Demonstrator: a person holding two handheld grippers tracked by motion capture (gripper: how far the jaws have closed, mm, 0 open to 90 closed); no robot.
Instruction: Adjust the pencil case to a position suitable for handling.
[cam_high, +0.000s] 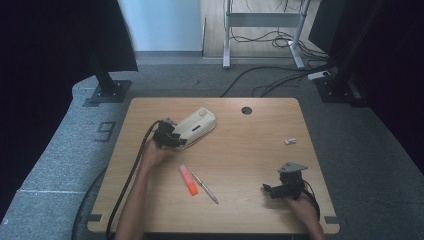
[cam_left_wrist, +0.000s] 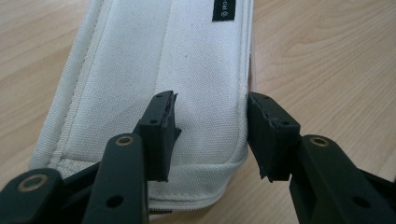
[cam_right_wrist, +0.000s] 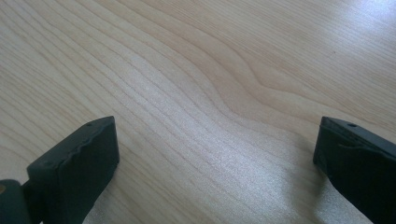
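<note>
The white fabric pouch (cam_high: 196, 127) is lying slantwise on the far left part of the table (cam_high: 250, 145), and the left gripper (cam_high: 172, 137) is sitting at its near end with its jaws straddling one edge of the fabric — so that corner is taking up the passage there. Nearer the middle, an orange marker (cam_high: 188, 179) and a silver pen (cam_high: 205, 187) are lying side by side, barring a low sweep across the near centre. The right gripper (cam_high: 270, 190) is resting near right with jaws spread over bare wood — the wide stretch beyond it is lying free but for a small white piece (cam_high: 290, 141) by the right edge and a dark round hole (cam_high: 246, 110) at the far edge.
</note>
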